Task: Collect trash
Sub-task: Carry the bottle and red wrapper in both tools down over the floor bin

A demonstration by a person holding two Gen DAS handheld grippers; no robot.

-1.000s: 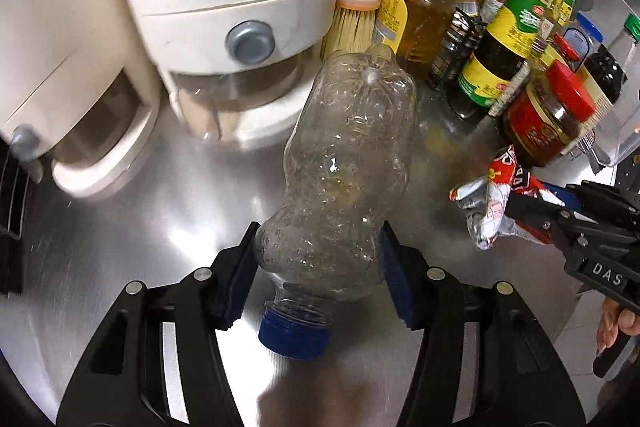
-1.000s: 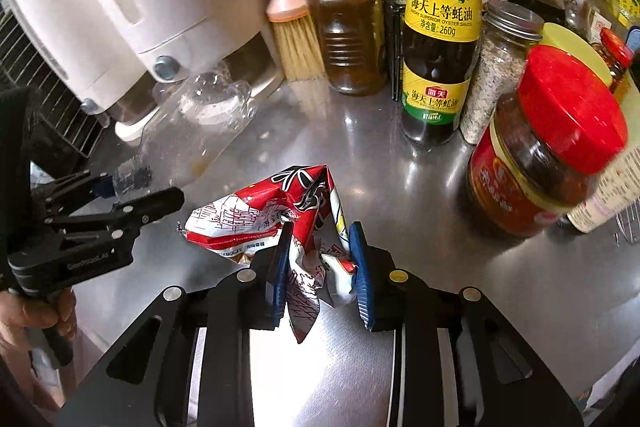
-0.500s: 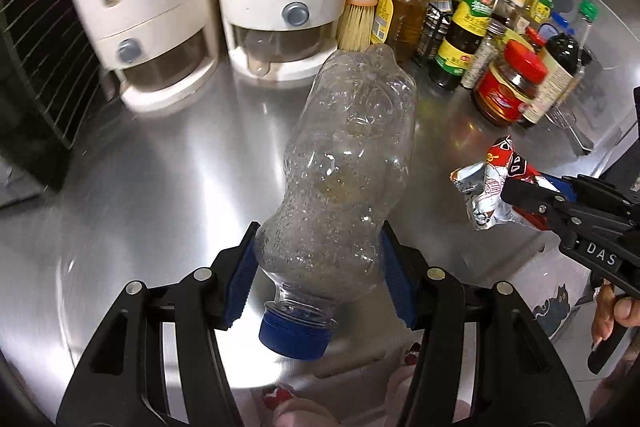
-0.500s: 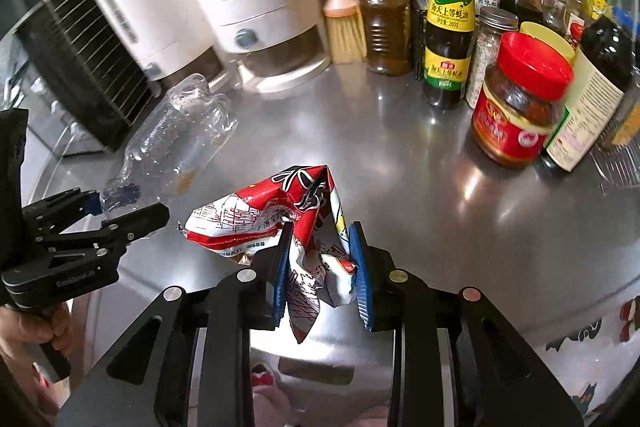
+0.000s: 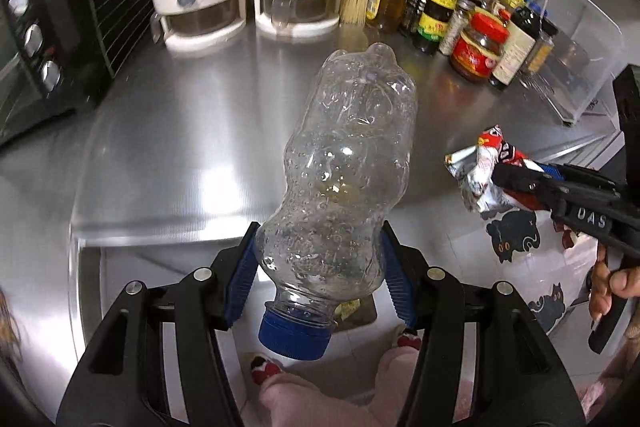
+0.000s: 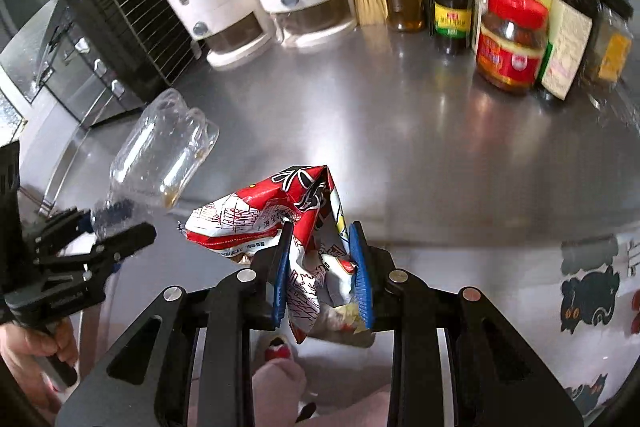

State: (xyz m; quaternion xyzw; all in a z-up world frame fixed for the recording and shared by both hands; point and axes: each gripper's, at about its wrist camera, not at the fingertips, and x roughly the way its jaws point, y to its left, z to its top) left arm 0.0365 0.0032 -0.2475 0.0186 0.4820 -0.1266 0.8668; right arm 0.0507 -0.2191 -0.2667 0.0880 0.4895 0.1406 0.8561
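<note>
Left gripper [image 5: 320, 275] clamps the clear plastic bottle [image 5: 344, 163] near its blue cap [image 5: 295, 335], held above the steel counter [image 5: 180, 131] edge. Right gripper [image 6: 322, 273] pinches the crumpled snack wrapper [image 6: 288, 211], also off the counter.

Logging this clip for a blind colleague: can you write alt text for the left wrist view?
The left gripper clamps an empty clear plastic bottle, blue cap toward the camera, above the edge of a steel counter. At right, the right gripper holds a crumpled snack wrapper; condiment jars line the back.
</note>
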